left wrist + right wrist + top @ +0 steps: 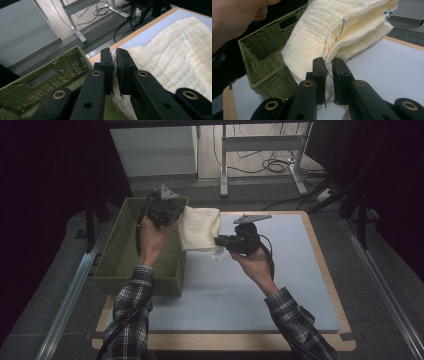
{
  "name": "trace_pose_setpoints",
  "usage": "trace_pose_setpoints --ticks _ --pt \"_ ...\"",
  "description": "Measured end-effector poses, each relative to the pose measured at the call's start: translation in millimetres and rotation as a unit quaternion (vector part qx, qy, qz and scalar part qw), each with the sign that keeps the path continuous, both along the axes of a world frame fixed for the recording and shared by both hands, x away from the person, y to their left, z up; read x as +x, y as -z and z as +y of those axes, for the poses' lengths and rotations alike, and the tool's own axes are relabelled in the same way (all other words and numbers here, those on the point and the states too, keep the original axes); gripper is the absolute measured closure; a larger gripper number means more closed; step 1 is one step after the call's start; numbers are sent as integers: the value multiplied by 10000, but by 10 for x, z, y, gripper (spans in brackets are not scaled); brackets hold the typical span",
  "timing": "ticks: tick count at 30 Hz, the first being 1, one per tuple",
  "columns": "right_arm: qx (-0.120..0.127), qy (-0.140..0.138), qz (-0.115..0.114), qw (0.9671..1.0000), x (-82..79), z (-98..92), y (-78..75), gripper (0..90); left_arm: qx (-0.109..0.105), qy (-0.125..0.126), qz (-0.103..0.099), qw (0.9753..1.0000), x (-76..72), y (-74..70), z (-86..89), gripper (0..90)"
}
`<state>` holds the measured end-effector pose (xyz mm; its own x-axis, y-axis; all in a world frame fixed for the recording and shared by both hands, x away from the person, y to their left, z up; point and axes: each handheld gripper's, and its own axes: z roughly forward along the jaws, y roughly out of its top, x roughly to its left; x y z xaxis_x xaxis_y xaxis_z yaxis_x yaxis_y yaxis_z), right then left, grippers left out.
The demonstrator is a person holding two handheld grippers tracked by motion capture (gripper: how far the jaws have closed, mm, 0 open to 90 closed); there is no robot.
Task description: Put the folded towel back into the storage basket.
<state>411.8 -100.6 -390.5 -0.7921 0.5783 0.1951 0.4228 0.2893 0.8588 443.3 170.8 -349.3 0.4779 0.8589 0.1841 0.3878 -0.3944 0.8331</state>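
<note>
High view: 2 hand-held grippers hold a folded cream muslin cloth [200, 228] above the blue table mat [280, 270], beside a green woven basket [120, 255]. Left gripper [172, 215] pinches its far edge at the basket's rim; right gripper [220, 241] clamps its near corner.

Desk legs [260, 150] and floor cables [272, 166]
</note>
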Motion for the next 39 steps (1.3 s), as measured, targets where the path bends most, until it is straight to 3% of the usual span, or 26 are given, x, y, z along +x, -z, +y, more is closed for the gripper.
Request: trace_pose_setpoints --ticks 11,22,34,39 --pt "-55 -205 -57 9998 33 456 17 811 70 -345 -47 9994 -54 -25 355 846" --pt "-266 -457 -121 9985 44 977 89 809 144 -689 10 9975 -110 44 752 846" --pt "-533 -725 -52 9959 29 1481 269 806 185 -948 208 9951 -215 253 1097 845" --pt "-712 -863 -4 9937 12 1677 357 805 326 -1057 334 9933 -253 400 1213 845"
